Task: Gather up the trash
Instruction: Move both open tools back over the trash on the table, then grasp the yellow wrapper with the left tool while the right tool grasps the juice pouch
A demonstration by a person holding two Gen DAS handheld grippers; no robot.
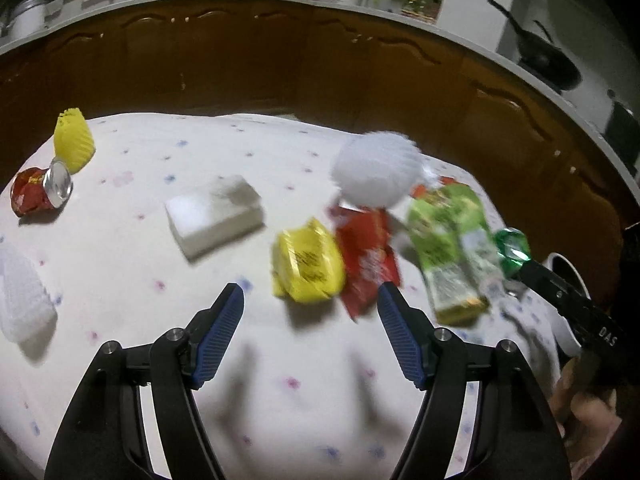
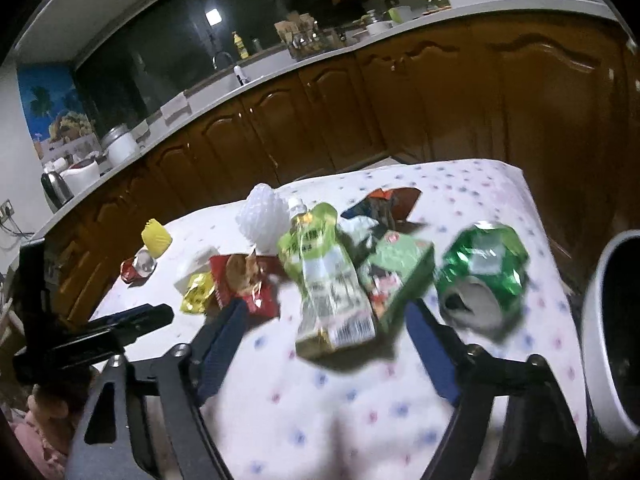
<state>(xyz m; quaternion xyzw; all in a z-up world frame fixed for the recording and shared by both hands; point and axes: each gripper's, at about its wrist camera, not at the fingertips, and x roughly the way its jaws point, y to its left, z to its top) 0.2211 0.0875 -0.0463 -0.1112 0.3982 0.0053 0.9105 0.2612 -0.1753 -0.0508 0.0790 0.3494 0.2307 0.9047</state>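
The left gripper (image 1: 310, 300) hangs above the floral tablecloth (image 1: 132, 264) with its blue-padded fingers (image 1: 224, 320) spread wide and nothing between them; neither pad touches any piece of litter. Taking the white foam block (image 1: 216, 214) as the landmark, the yellow wrapper (image 1: 308, 266) lies just to its right, just beyond the gap of the left gripper, and the red wrapper (image 1: 366, 258) lies against that wrapper's far side, its lower corner just beside the right-hand pad, whether touching cannot be told. A white foam net (image 1: 374, 170) stands to the right of the block and farther back, with the green drink pouch (image 1: 448, 256) farther right again. Well to the left of the block sit a crushed red can (image 1: 38, 192) and, just behind it, a yellow foam net (image 1: 74, 140). The right gripper (image 2: 324, 308) also has its fingers (image 2: 222, 336) wide apart and empty; the green drink pouch sits just beyond the gap between them, beside a green carton (image 2: 400, 276). A crushed green can (image 2: 480, 272) lies farthest right of the block, just outside the right-hand finger and near the white bin (image 2: 600, 360) at the table's edge.
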